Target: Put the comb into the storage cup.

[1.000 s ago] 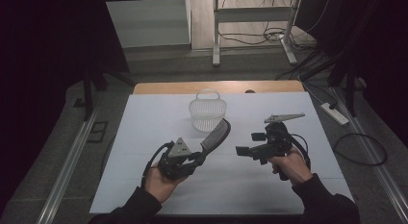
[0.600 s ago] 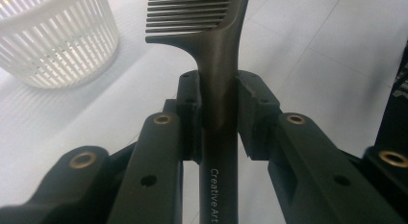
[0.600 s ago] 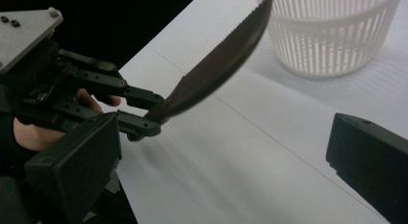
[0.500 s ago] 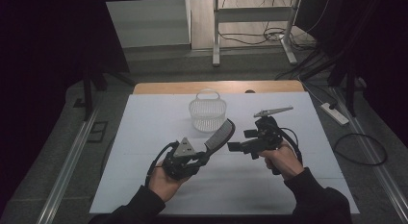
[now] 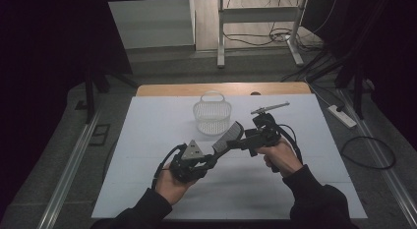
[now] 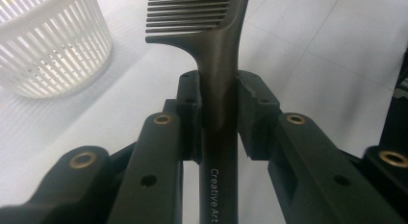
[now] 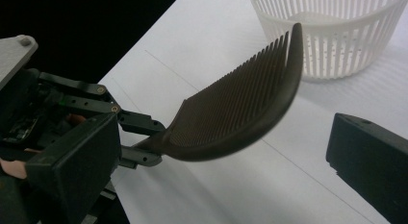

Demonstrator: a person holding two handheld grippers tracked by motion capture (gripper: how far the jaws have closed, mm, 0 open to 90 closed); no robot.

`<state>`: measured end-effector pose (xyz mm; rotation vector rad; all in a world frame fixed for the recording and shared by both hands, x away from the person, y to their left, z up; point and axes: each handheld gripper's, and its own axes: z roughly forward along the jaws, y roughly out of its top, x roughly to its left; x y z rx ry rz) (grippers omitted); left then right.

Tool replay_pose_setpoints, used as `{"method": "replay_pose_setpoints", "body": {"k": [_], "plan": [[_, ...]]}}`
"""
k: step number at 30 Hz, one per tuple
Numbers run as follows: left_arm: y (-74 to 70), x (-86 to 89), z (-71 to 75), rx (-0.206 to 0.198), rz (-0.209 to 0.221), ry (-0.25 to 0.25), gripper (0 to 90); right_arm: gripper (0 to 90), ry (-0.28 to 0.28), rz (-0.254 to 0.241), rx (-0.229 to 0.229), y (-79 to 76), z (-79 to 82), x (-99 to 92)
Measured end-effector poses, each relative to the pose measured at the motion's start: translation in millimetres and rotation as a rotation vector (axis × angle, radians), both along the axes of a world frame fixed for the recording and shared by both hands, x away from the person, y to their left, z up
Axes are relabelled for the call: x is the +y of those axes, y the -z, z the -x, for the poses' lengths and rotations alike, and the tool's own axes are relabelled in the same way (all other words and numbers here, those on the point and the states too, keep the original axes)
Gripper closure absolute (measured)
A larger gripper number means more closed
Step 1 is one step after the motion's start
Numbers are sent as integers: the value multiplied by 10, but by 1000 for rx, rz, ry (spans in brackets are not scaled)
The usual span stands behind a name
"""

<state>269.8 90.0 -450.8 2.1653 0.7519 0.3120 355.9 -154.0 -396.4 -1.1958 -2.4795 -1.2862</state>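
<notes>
left gripper is clamping the comb by its handle, holding it above the table | right gripper is sitting with jaws spread wide either side of the comb's toothed end | basket is standing just beyond

A dark, curved comb with fine teeth is held off the white tabletop by its handle, slanting up toward the far edge, near the middle.

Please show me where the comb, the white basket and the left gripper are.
comb [image 7: 240, 108], right gripper view, on its teeth.
white basket [image 5: 212, 122], high view, on its slatted wall.
left gripper [image 6: 219, 99], left gripper view, between its pads.
</notes>
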Motion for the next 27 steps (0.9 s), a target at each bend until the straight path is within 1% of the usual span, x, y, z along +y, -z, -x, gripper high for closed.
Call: {"method": "replay_pose_setpoints", "body": {"k": [3, 6, 13, 14, 16, 19, 22, 24, 27], "plan": [[5, -13, -3, 0, 0, 2, 727, 0, 3, 6, 11, 9, -21, 18], [4, -21, 3, -3, -3, 5, 727, 0, 4, -2, 34, 27, -35, 16], [8, -26, 9, -7, -7, 5, 727, 0, 6, 23, 48, 56, -40, 25], [8, -26, 10, -8, -7, 5, 727, 19, 8, 27, 50, 56, -40, 23], [7, -26, 12, -11, -6, 3, 727, 81, 10, 21, 50, 52, -39, 13], [5, -24, 13, -14, -8, 1, 727, 208, 8, -22, 62, 46, -40, -23], [11, -25, 13, -19, -13, -1, 727, 337, 14, -41, 71, 42, -42, -54], [13, -27, 15, -21, -16, -3, 727, 438, 7, -54, 83, 46, -51, -75], [12, -30, 19, -27, -16, -4, 727, 556, -2, -77, 110, 60, -65, -95]]}}
